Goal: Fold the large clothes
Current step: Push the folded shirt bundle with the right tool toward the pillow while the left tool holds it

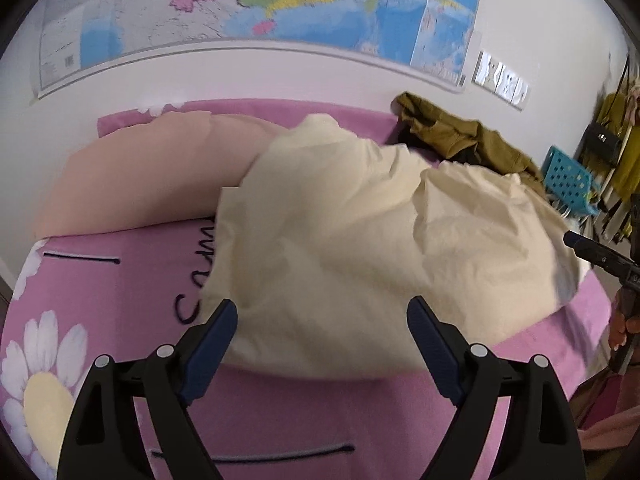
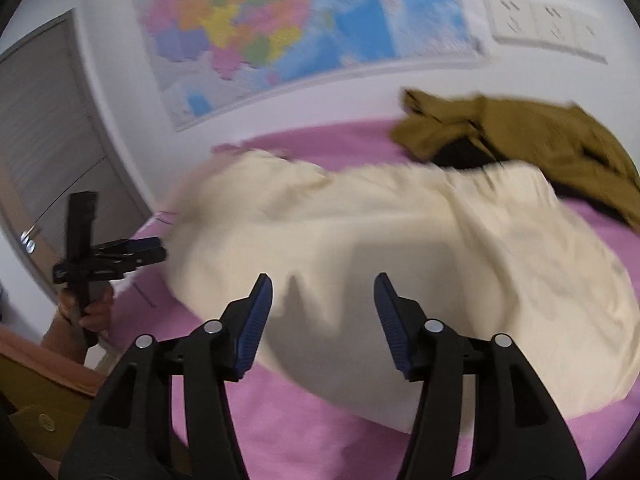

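The left gripper gapes wide, holding nothing, above the cream garment on the pink bedsheet; the right gripper is half-open, empty; the sheet's lettering is unreadable.

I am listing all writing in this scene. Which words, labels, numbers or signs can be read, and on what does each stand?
Dark handwritten-style letters on the pink bedsheet: only "S" reads clearly; the cream garment covers the rest.
Wall map: its print and legend are too small and blurred to read.
Left gripper, small white marking on its body: too blurred to read.
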The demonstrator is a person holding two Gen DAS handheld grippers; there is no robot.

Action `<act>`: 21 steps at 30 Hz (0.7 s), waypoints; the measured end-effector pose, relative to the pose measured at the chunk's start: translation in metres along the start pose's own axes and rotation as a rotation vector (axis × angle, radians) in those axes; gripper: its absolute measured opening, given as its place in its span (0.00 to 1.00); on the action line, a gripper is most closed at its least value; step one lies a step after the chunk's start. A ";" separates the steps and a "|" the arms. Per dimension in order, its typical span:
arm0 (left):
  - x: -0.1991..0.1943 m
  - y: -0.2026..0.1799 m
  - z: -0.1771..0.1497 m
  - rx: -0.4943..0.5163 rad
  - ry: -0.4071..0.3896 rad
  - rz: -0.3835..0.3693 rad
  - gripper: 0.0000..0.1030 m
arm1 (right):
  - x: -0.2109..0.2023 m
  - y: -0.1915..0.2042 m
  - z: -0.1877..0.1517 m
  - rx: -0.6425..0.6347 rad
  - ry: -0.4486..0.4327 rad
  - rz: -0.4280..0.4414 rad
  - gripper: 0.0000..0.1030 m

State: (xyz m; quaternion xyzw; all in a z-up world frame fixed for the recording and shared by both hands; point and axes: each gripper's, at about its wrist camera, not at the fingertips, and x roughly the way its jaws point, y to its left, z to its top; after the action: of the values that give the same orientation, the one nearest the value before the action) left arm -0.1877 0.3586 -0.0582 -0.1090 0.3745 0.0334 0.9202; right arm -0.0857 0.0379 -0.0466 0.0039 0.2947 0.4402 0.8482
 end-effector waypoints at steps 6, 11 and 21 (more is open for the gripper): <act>-0.008 0.007 -0.008 -0.039 0.011 0.012 0.81 | 0.023 0.051 0.007 -0.157 0.031 0.043 0.61; -0.011 0.005 -0.014 -0.057 0.037 0.021 0.81 | 0.051 0.088 0.000 -0.312 0.081 0.015 0.72; -0.005 -0.011 -0.022 -0.040 0.079 0.020 0.83 | 0.091 0.117 -0.026 -0.579 0.177 -0.101 0.78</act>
State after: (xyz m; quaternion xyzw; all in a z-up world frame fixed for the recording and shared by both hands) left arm -0.2050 0.3430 -0.0681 -0.1250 0.4109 0.0458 0.9019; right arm -0.1455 0.1709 -0.0822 -0.2908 0.2294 0.4619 0.8059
